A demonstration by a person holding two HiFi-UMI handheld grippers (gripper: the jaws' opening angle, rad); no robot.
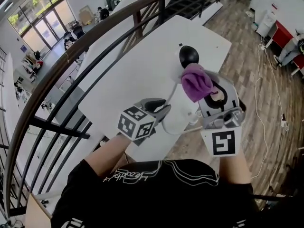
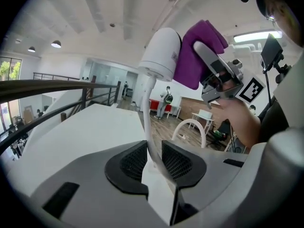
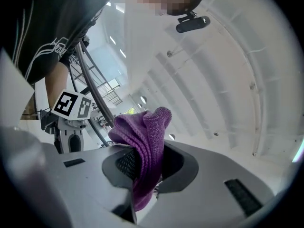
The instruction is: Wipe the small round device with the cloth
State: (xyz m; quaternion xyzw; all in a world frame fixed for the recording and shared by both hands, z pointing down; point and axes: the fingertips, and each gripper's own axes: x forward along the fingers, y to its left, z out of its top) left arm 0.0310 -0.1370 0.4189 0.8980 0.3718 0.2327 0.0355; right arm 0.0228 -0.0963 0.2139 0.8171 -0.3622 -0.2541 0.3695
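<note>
The small round white device (image 2: 161, 53) hangs in the air on its thin white cable (image 2: 148, 127); in the head view the device (image 1: 183, 110) is over the table's near edge. The cable runs between the jaws of my left gripper (image 2: 153, 160) (image 1: 164, 109), and the pads stand slightly wider than it, so that gripper is open. My right gripper (image 3: 149, 167) (image 1: 209, 91) is shut on a bunched purple cloth (image 3: 145, 132) (image 1: 196, 82). The cloth (image 2: 192, 56) lies against the device's right side.
A white table (image 1: 142, 75) stands below, with a black round object (image 1: 188, 55) near its far end. A black railing (image 1: 71, 56) curves along the left. Wooden floor (image 1: 247, 70) lies to the right, far below.
</note>
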